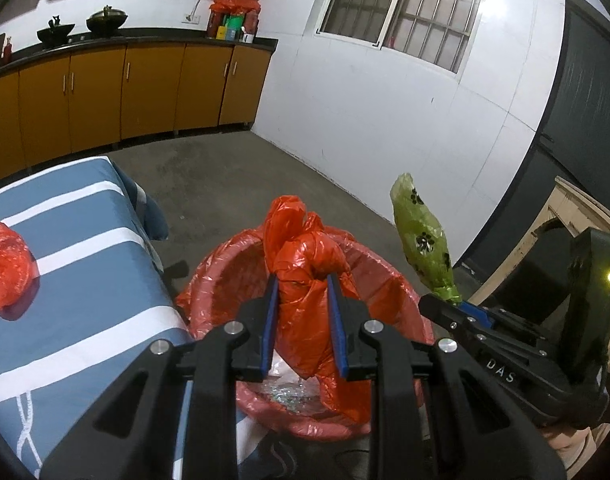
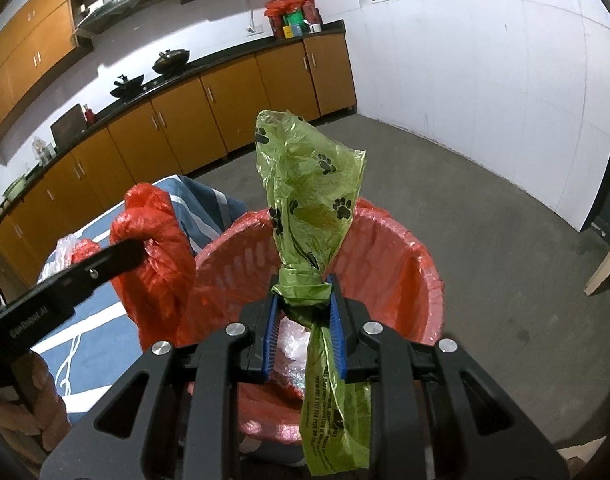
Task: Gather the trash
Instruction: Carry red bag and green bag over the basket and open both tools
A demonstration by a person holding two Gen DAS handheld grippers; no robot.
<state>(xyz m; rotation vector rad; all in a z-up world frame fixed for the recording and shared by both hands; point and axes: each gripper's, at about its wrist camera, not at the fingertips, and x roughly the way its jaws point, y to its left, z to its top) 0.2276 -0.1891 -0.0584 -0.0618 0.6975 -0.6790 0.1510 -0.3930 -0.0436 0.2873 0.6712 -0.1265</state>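
Note:
My left gripper is shut on a crumpled red plastic bag, held over the red bin lined with a red bag. The right gripper is shut on a green plastic bag with black paw prints, also above the red bin. Clear plastic scraps lie at the bin's bottom. From the left wrist view the green bag and right gripper appear at right. From the right wrist view the red bag and the left gripper's finger appear at left.
A table with a blue-and-white striped cloth stands left of the bin; another red plastic bag lies on it. Orange kitchen cabinets with woks line the far wall. Bare concrete floor stretches beyond the bin. A cream cabinet stands right.

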